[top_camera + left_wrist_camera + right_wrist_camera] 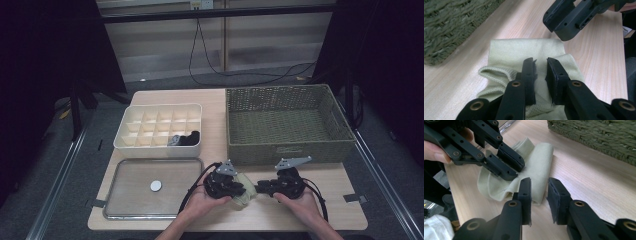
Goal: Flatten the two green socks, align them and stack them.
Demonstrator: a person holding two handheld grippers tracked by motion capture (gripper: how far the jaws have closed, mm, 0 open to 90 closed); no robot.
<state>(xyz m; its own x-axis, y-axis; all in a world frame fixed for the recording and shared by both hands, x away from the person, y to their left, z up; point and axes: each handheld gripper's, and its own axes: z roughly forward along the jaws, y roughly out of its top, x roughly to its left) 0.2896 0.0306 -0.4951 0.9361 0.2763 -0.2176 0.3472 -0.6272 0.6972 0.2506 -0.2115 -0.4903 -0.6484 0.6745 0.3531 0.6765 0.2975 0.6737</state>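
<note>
A pale green sock [245, 194] [524, 48] [541, 160] lies partly folded on the wooden table, near its front edge, between my two grippers. My left gripper [239, 187] [540, 62] [515, 170] reaches over it from the left. Its jaws stand a narrow gap apart with sock fabric showing in the gap, and the pads do not visibly press on it. My right gripper [261, 188] [539, 182] [559, 30] faces it from the right and is open. Bare table shows between its jaws, and one jaw is right at the sock's edge.
An olive wicker basket [290, 150] [446, 30] [599, 137] stands just behind the grippers. A white divided box [160, 147] at the back left holds dark socks [185, 139]. A metal tray [150, 161] at the front left carries a white disc [156, 186].
</note>
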